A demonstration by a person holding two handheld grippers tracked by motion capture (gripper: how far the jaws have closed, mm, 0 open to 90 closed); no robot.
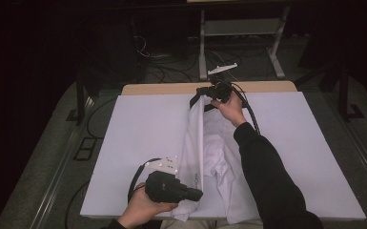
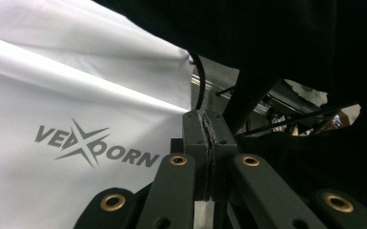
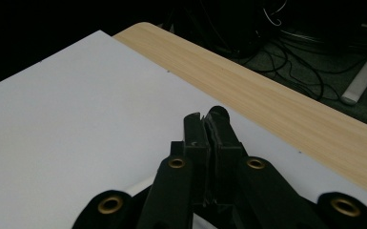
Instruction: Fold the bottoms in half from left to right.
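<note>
A white garment [image 1: 219, 148] lies lengthwise on the white-covered table [image 1: 138, 129], one long fold pulled taut between my two grippers. At the front edge my left gripper [image 1: 199, 194] is shut on the near end of that fold. In the left gripper view its jaws [image 2: 204, 119] meet on the cloth [image 2: 76, 95], which bears a grey printed logo [image 2: 95, 145]. My right gripper [image 1: 196, 97] is at the far edge, shut on the fold's far end. In the right gripper view its jaws [image 3: 206, 119] are pressed together above the white cover [image 3: 76, 119].
A strip of bare wooden tabletop [image 1: 171, 88] runs along the far side, also seen in the right gripper view [image 3: 276, 95]. Behind it are cables and a metal stand [image 1: 238, 43] on the dark floor. The person's dark right sleeve [image 1: 267, 176] lies across the garment.
</note>
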